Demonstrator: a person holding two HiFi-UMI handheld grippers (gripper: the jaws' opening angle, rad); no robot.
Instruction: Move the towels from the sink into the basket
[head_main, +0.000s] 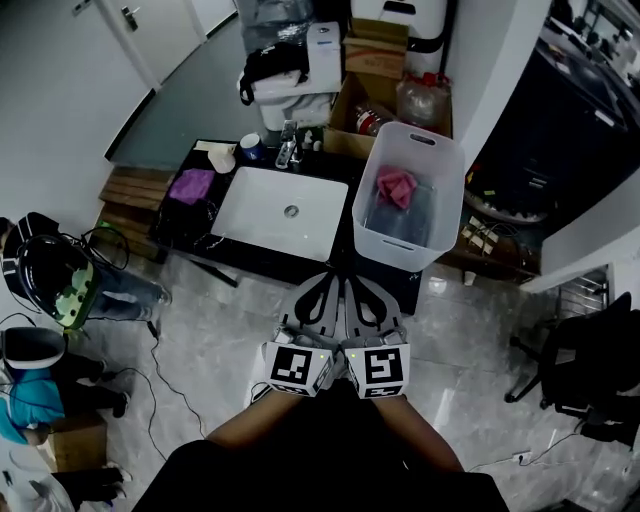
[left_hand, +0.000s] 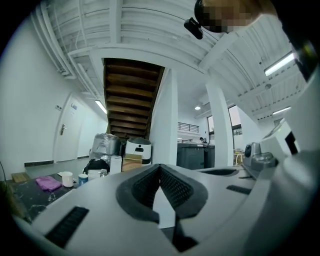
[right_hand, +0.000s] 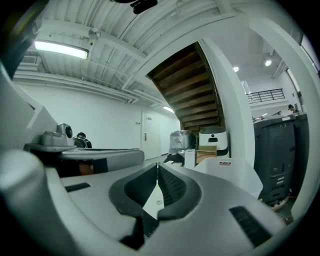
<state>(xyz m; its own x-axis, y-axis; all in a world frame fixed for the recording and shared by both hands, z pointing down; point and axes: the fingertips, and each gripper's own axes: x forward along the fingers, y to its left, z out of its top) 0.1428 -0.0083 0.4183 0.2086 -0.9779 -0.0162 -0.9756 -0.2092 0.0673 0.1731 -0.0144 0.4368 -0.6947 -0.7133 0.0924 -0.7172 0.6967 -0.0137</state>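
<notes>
In the head view the white sink (head_main: 262, 222) shows only its drain. To its right stands the white basket (head_main: 441, 165) with a pink towel (head_main: 397, 187) inside. A purple towel (head_main: 191, 186) lies on the black counter left of the sink, and it also shows in the left gripper view (left_hand: 48, 182). My left gripper (head_main: 322, 284) and right gripper (head_main: 356, 286) hang side by side, close to my body, in front of the counter's near edge. Both are shut with nothing between the pads (left_hand: 172, 187) (right_hand: 170, 186). The right gripper view catches the basket (right_hand: 225, 172) ahead on the right.
A faucet (head_main: 288, 148), a white cup (head_main: 222, 157) and a blue cup (head_main: 251, 147) stand behind the sink. Boxes and a black bag (head_main: 270, 62) sit beyond. A person (head_main: 50, 282) crouches at the left, with cables on the floor. An office chair (head_main: 585, 365) stands right.
</notes>
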